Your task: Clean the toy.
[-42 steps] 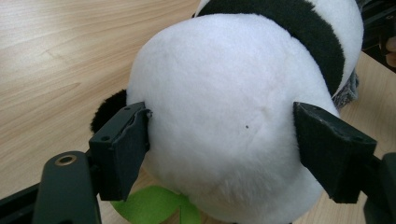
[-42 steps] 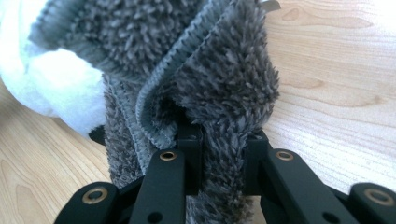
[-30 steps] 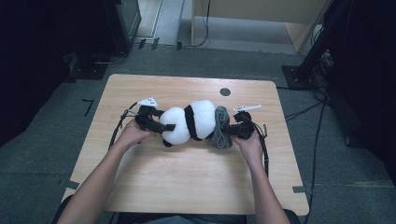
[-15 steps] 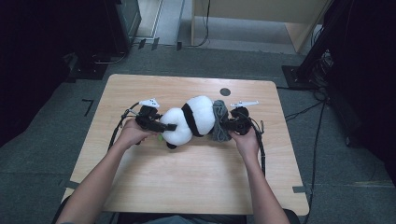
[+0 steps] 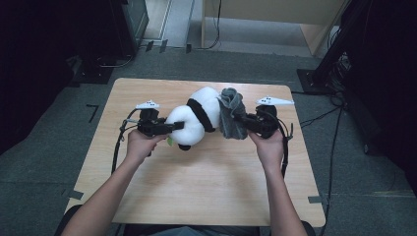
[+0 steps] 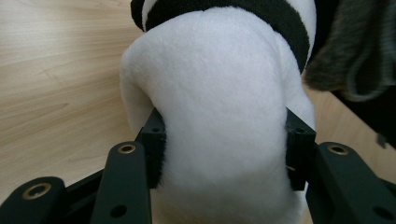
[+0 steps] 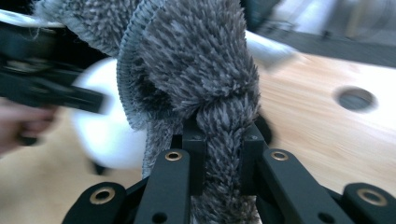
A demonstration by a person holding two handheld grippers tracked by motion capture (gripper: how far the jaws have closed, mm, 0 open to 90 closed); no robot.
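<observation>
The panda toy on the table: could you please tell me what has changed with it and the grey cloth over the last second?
The left gripper has just been closing, and its fingers now squeeze the panda toy. The right gripper lifted the grey cloth, and the toy's end beside the cloth rose with it. The right gripper kept its grip on the cloth; the table is as before.

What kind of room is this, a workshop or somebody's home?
Probably a lab or test room: a bare wooden table on grey carpet, tape marks, loose cables and dark equipment stands.
</observation>
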